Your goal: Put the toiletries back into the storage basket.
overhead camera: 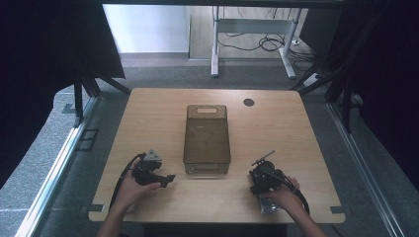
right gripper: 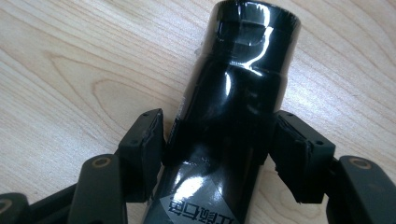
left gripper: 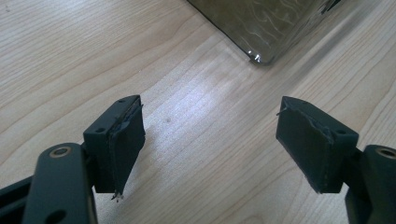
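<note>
One light wooden table with rounded corners (overhead camera: 158,118), straight pale grain, matt, with one small dark round hole (overhead camera: 248,102) near its far edge. One smoky translucent plastic bin, rectangular with rounded corners (overhead camera: 207,139), a slot handle at its far end; it stands ahead of and between the two tools, touching neither. Its near rounded corner (left gripper: 259,58) appears ahead of the left tool in the left gripper view, the wall glossy with faint wavy marks. Two black two-jaw grippers, one per hand. Left gripper (overhead camera: 157,174), (left gripper: 210,140): jaws spread wide, nothing between them, bare wood showing in the gap; the flat pads (left gripper: 123,140) are rubbery and frayed at the edges. It sits near the bin's near left corner, apart from it. Right gripper (overhead camera: 263,181), (right gripper: 217,149): jaws drawn in on either side of one glossy black cylindrical bottle (right gripper: 233,121), both pads touching its body below the shoulder. The bottle is smooth and strongly reflective, with a slightly wider capped end pointing away from the tool and a grey label with pale characters at the tool end; it lies low over the wood, and whether it touches the table cannot be told. Two hands: left hand (overhead camera: 131,190), right hand (overhead camera: 284,197), each around its tool.
</note>
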`<action>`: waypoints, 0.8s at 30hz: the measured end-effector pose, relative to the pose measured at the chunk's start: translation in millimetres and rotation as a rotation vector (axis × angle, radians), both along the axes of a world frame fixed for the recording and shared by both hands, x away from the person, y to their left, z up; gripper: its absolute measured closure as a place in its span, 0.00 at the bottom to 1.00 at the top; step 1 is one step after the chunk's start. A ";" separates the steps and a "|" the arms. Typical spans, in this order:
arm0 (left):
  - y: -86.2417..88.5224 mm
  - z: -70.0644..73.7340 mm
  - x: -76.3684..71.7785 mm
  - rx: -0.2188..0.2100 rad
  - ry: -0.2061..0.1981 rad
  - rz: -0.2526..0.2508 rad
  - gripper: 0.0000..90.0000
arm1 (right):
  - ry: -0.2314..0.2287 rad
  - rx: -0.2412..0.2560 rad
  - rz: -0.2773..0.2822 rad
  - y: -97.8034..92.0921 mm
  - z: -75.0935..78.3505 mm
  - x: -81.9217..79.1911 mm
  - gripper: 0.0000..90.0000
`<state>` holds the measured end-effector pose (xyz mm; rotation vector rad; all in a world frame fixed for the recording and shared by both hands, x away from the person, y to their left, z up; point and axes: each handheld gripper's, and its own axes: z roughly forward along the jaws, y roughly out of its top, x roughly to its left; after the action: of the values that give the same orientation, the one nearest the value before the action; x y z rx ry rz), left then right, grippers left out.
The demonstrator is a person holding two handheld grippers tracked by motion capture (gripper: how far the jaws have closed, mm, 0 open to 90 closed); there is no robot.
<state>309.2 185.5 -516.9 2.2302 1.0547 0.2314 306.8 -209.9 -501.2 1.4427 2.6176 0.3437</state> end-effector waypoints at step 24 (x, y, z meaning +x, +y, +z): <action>-0.4 -1.1 0.6 0.001 0.004 -0.001 0.27 | 0.103 0.029 -0.012 -1.2 4.5 14.3 0.50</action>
<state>309.9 185.0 -518.0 2.2328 1.0561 0.2278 321.1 -211.1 -496.7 1.5235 2.6939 0.3151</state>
